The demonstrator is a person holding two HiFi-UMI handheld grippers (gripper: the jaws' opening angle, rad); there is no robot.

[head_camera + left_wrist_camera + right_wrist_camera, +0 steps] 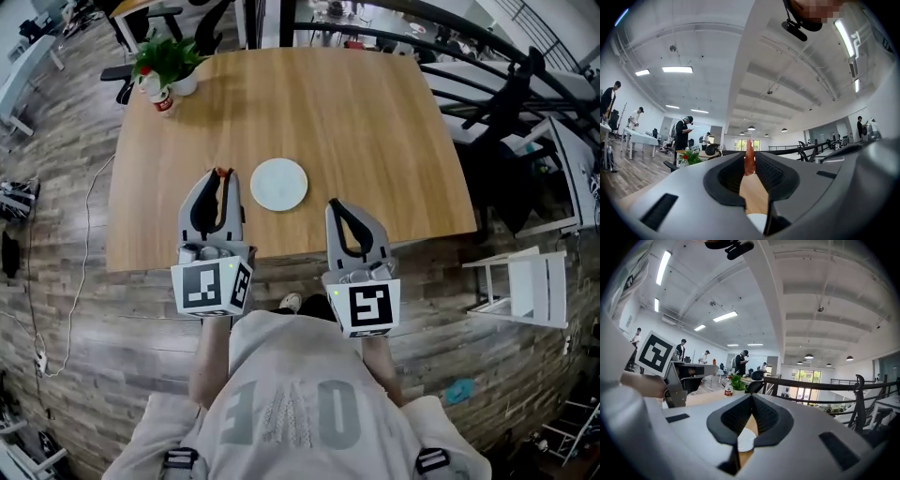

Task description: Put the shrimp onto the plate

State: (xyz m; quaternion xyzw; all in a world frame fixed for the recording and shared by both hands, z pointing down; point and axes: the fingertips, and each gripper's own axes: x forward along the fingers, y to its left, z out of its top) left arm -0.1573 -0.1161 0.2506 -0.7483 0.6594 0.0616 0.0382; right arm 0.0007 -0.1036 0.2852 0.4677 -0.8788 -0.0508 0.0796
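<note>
The orange shrimp (749,159) stands upright, pinched between the tips of my left gripper (222,176), which is shut on it above the table's near left part. Its reddish tail (222,172) pokes out past the fingertips in the head view. A round white plate (278,184) lies flat on the wooden table (356,122), just right of the left gripper's tips. The plate (745,440) also shows through the right gripper's jaws. My right gripper (334,205) is shut with nothing in it, near the table's front edge, right of the plate.
A potted green plant (167,58) and a small red can (163,103) stand at the table's far left corner. Black chairs (506,94) and a railing lie beyond the right side. A white folding step (525,286) sits on the floor to the right.
</note>
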